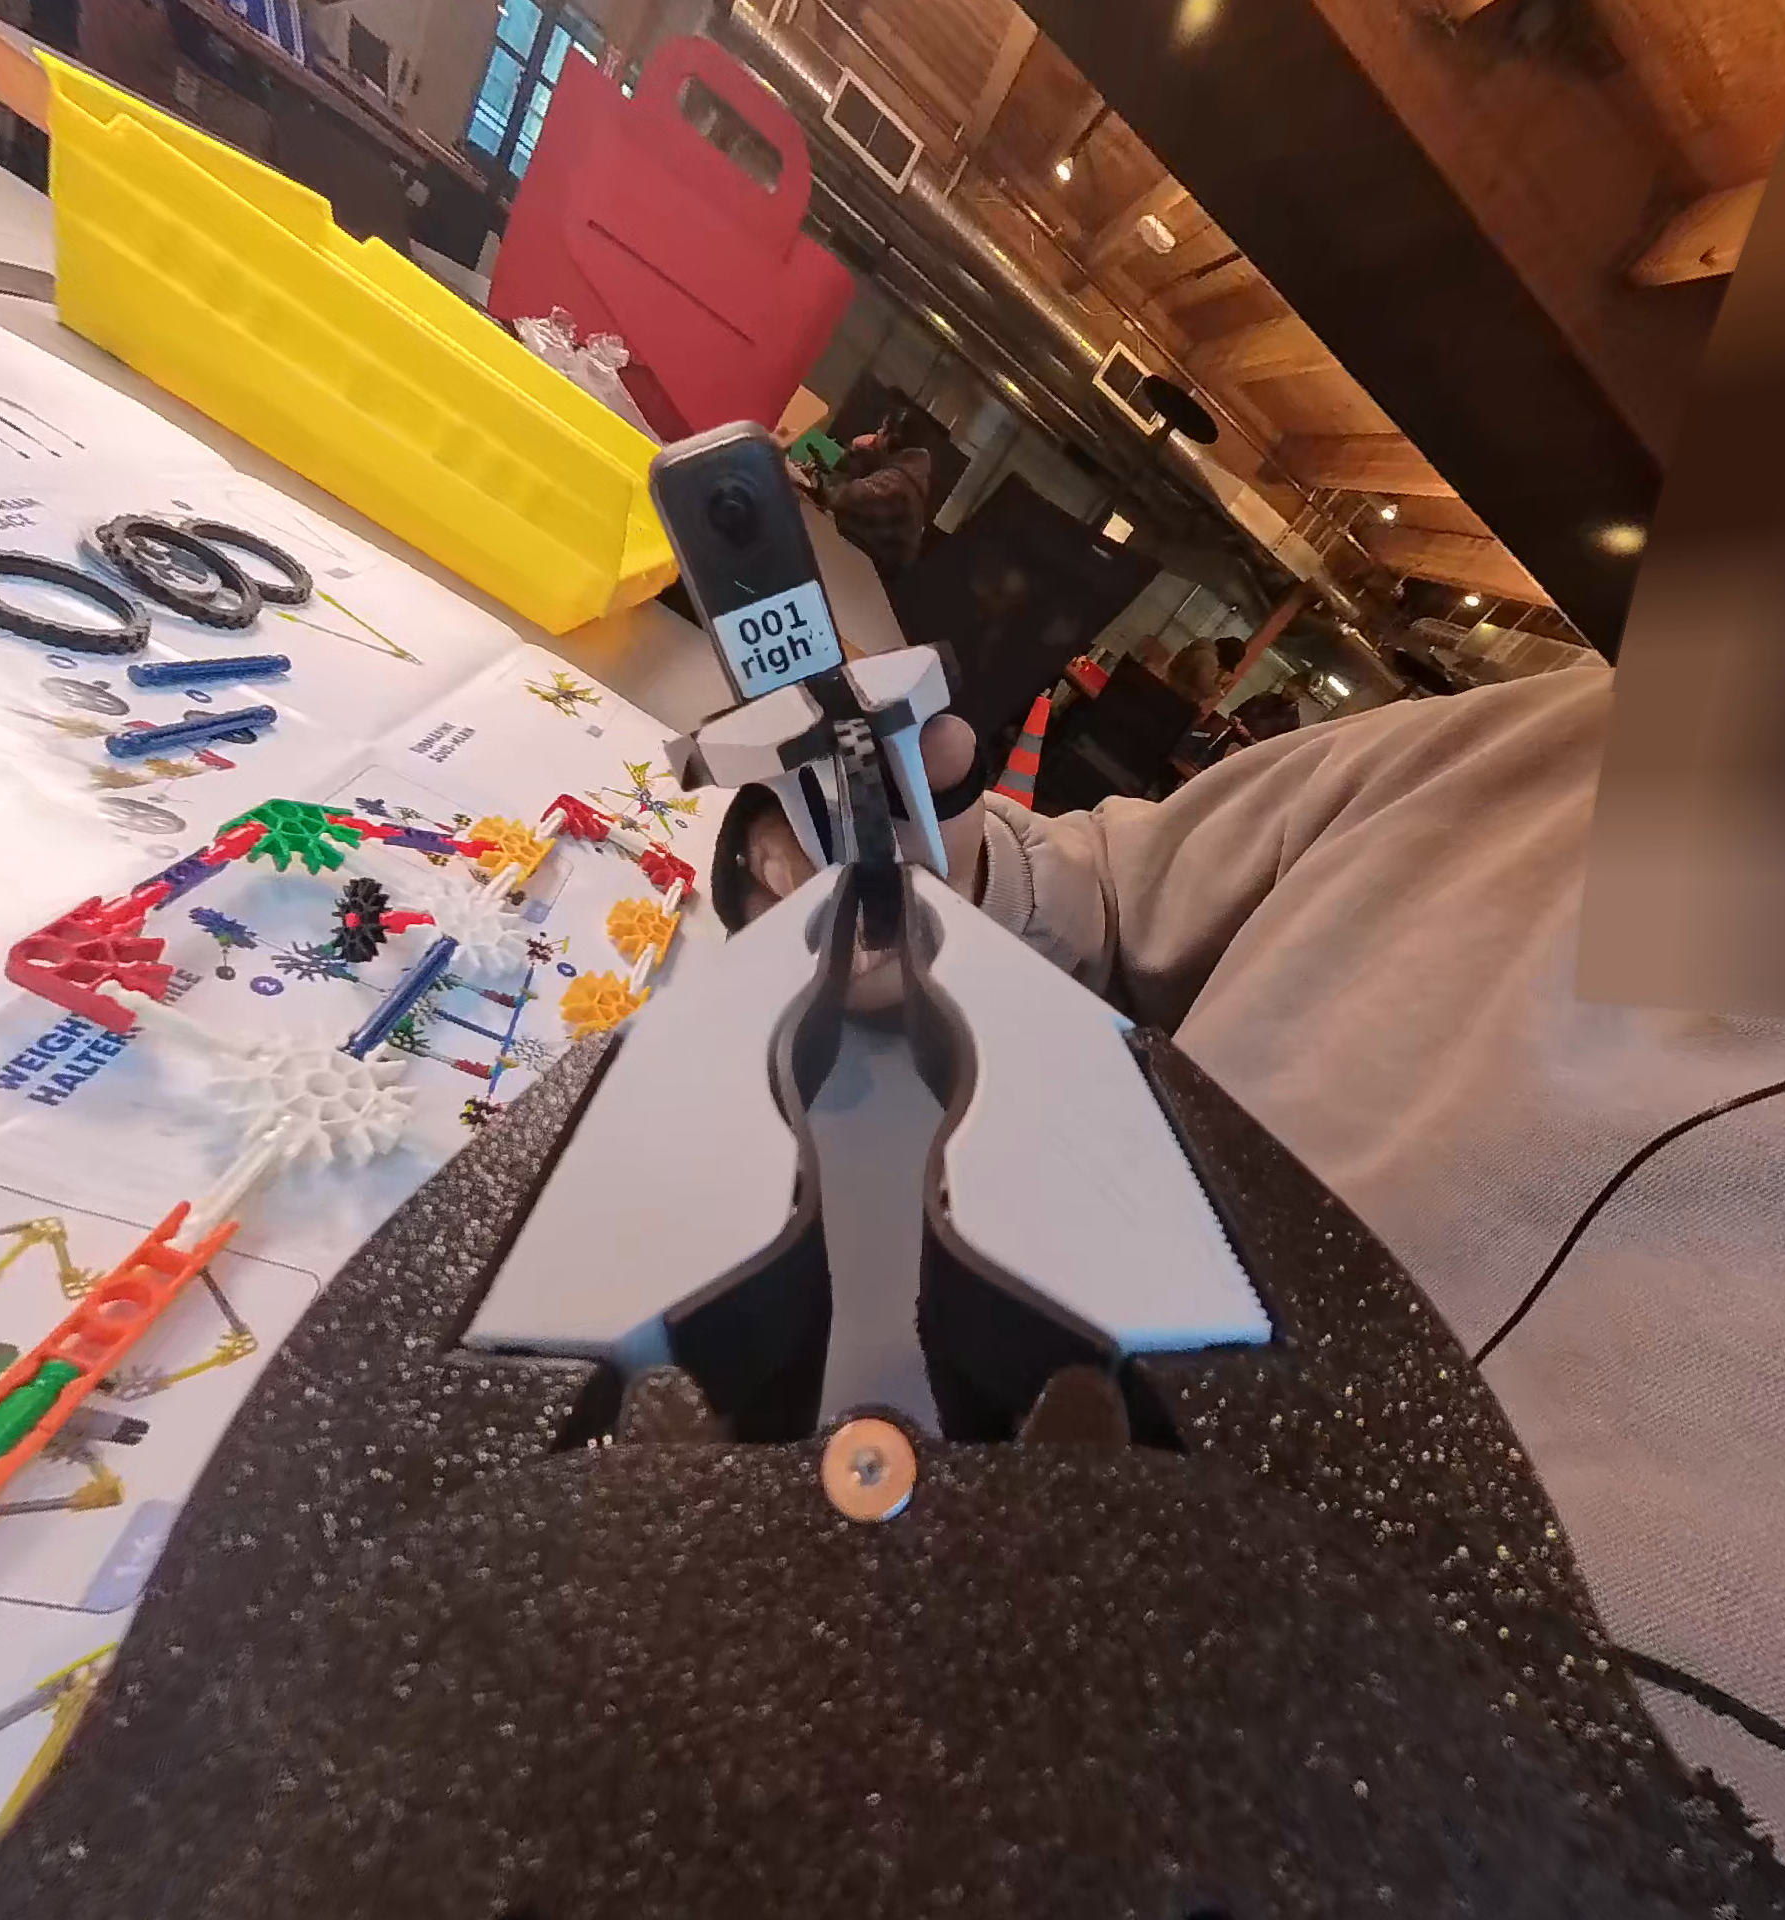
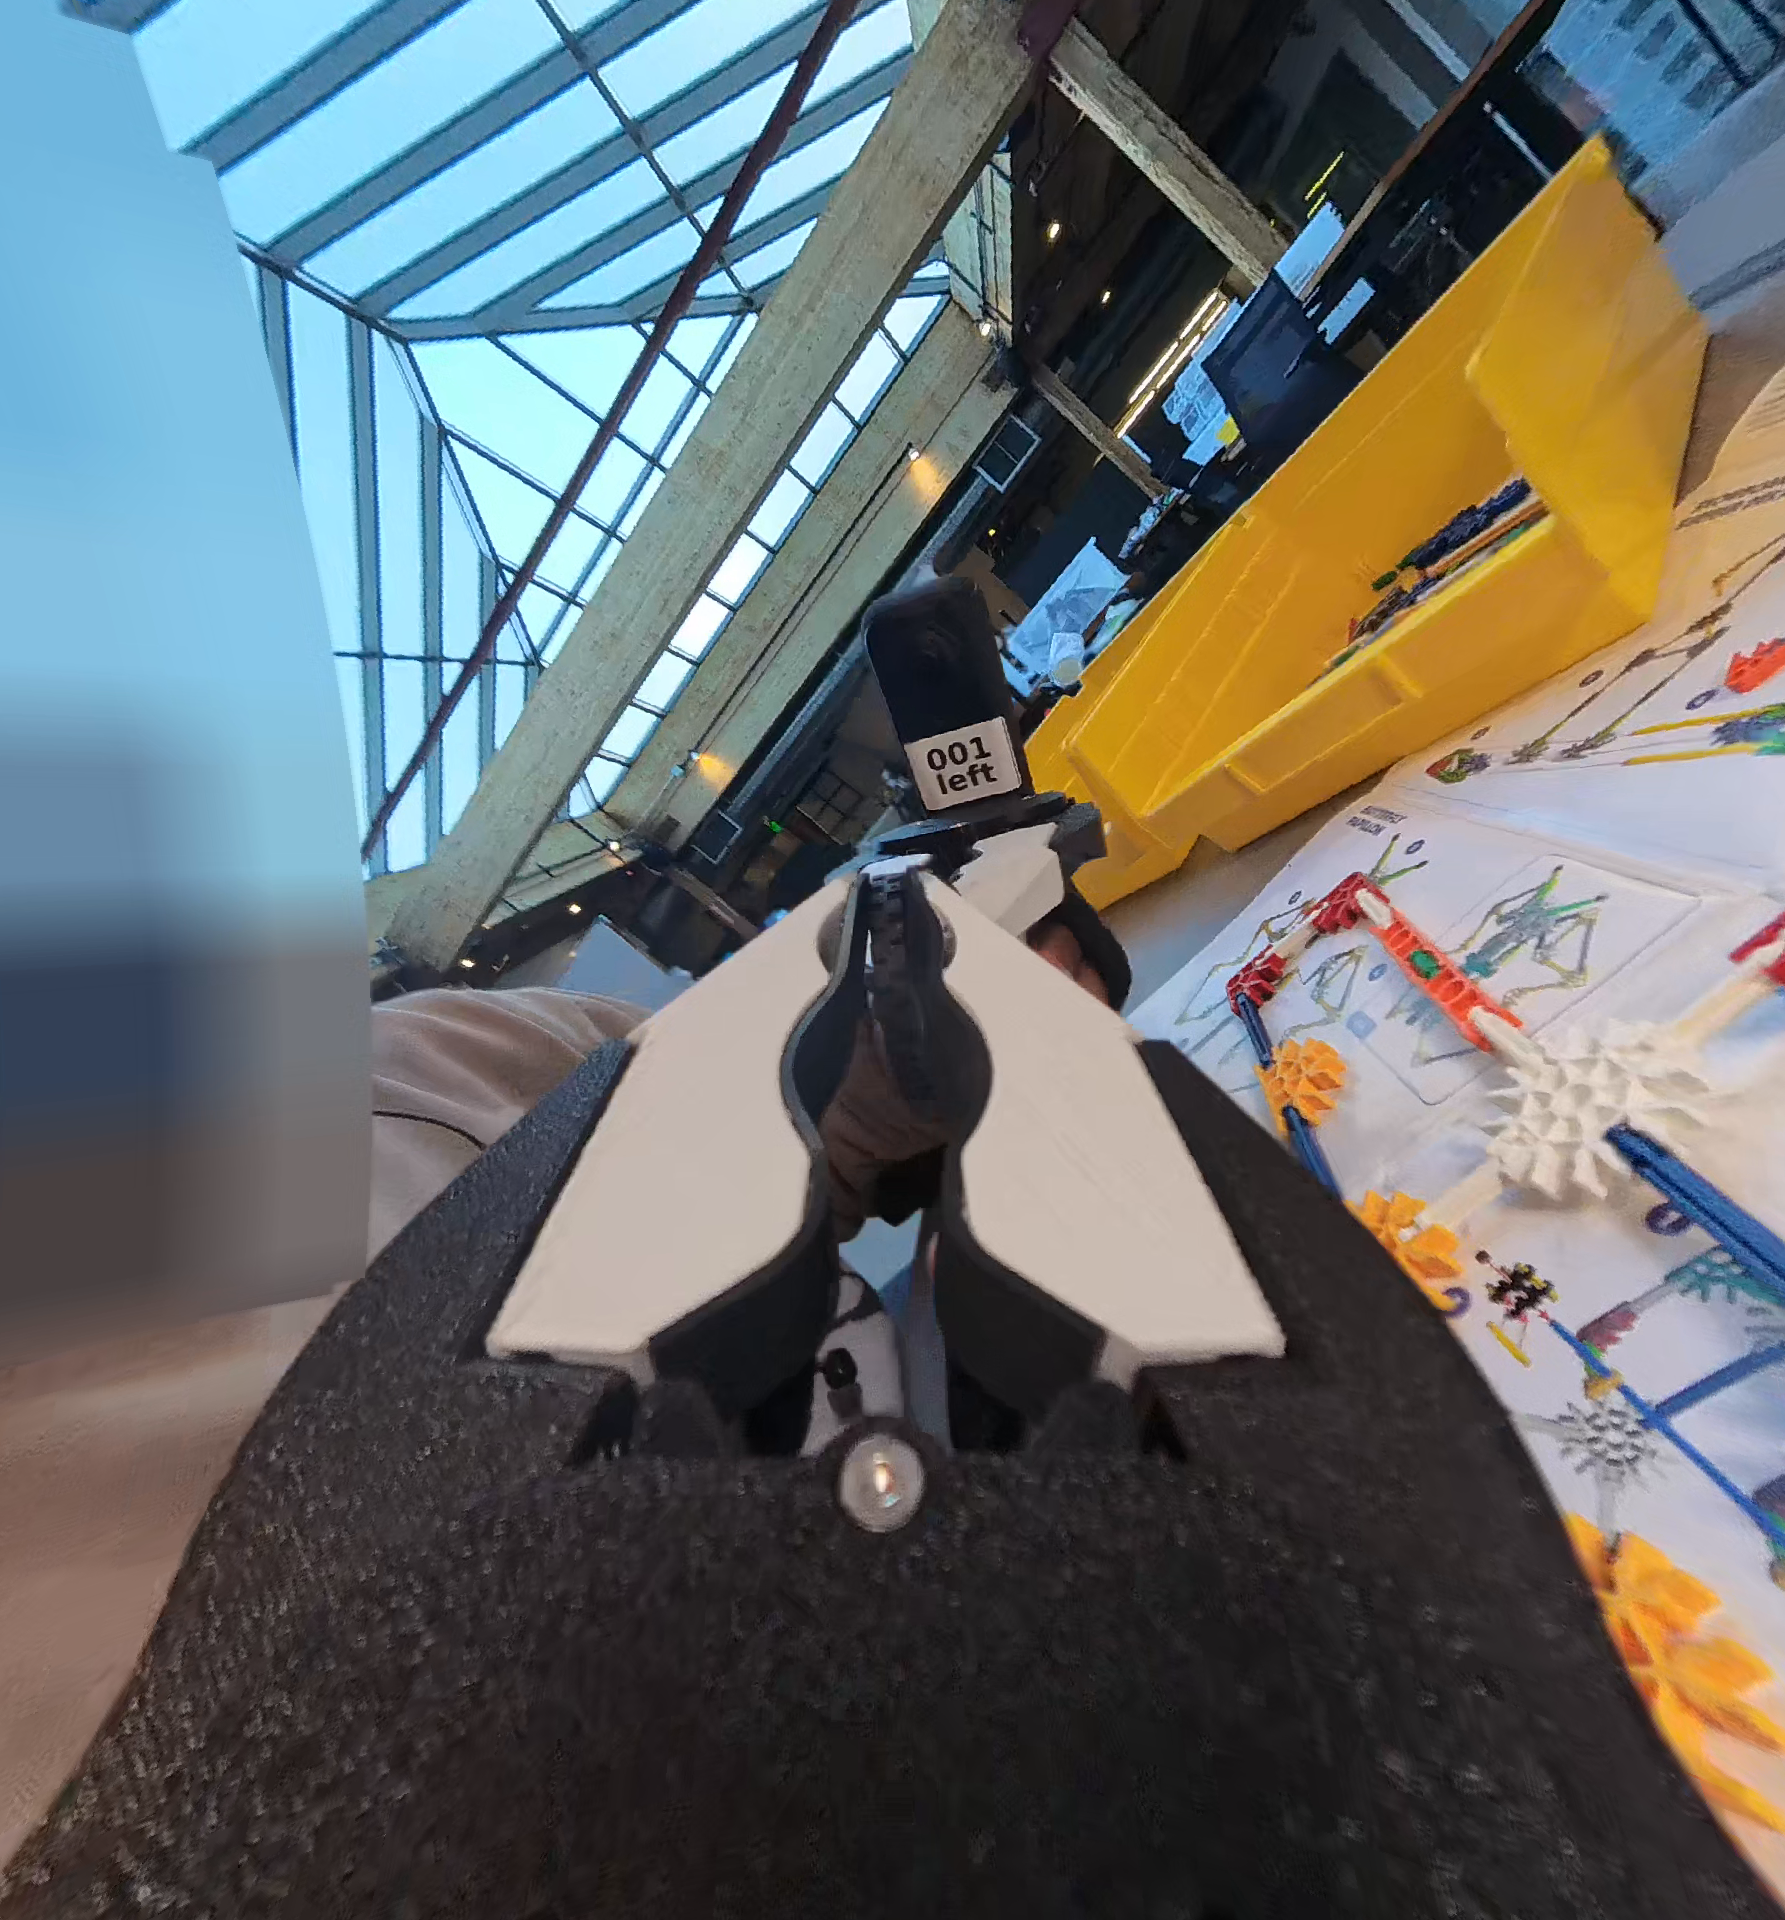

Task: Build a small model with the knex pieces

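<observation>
My left gripper (image 1: pixel 872 888) and right gripper (image 2: pixel 893 894) point at each other above the table edge. Both are shut on the same black ribbed tyre ring (image 1: pixel 860 790), seen edge-on between the two sets of fingertips; it also shows in the right wrist view (image 2: pixel 898 997). The right gripper's white body (image 1: pixel 815 727) and its camera face me in the left wrist view. The left gripper's body (image 2: pixel 1013 862) shows in the right wrist view. A gloved hand (image 1: pixel 945 758) holds the right gripper. Most of the ring is hidden by the fingers.
A colourful rod-and-connector model (image 1: pixel 348 914) lies on a printed instruction sheet (image 1: pixel 26 436), also in the right wrist view (image 2: pixel 1584 1101). Black tyre rings (image 1: pixel 181 566), blue rods (image 1: pixel 207 670), a yellow bin (image 1: pixel 348 374), a red carrier (image 1: pixel 680 239). A beige sleeve (image 1: pixel 1335 831) is at the right. Less than 4 cm separates the two grippers' tips.
</observation>
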Demonstrator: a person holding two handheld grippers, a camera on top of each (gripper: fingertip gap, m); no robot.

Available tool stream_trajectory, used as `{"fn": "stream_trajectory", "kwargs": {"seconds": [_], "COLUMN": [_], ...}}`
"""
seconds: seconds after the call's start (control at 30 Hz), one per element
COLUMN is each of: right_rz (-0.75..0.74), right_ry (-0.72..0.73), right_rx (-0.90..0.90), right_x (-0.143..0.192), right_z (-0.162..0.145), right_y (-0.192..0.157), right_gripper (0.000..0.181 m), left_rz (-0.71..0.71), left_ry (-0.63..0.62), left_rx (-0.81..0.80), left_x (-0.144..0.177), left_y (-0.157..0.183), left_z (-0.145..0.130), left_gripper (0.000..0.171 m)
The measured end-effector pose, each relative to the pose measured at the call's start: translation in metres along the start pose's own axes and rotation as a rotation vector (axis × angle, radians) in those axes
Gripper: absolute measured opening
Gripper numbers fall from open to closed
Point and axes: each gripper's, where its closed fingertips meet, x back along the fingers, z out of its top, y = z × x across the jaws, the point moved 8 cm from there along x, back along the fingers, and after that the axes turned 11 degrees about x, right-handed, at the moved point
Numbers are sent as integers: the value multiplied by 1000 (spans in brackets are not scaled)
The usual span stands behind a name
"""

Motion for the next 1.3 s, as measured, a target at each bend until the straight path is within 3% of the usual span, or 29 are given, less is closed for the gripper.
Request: {"fn": "stream_trajectory", "kwargs": {"seconds": [0.1,0.23,0.53,0.77,0.97,1.1,1.17,1.3], "right_rz": [-47,-98,103,124,174,204,226,254], "right_ry": [-68,-157,-37,-62,-49,-49,-63,-67], "right_rx": [165,259,-70,-103,-142,-150,-155,-154], "right_x": [0,-3,1,-4,-6,-6,-7,-9], "right_z": [3,-3,0,-7,-8,-7,-8,-10], "right_y": [-6,-7,-4,-4,-6,-8,-10,-13], "right_gripper": [14,7,3,4,4,4,4,4], "left_rz": [-9,-18,-202,-267,-291,-374,-371,-428], "left_ry": [35,37,127,44,47,49,37,29], "left_rx": [42,71,207,220,186,237,231,274], "left_x": [4,4,9,-3,-2,-1,-3,-3], "left_y": [-2,-4,-1,3,7,10,10,11], "left_z": [3,2,8,-2,-1,-1,-2,-4], "left_gripper": [4,4,12,8,9,18,9,9]}}
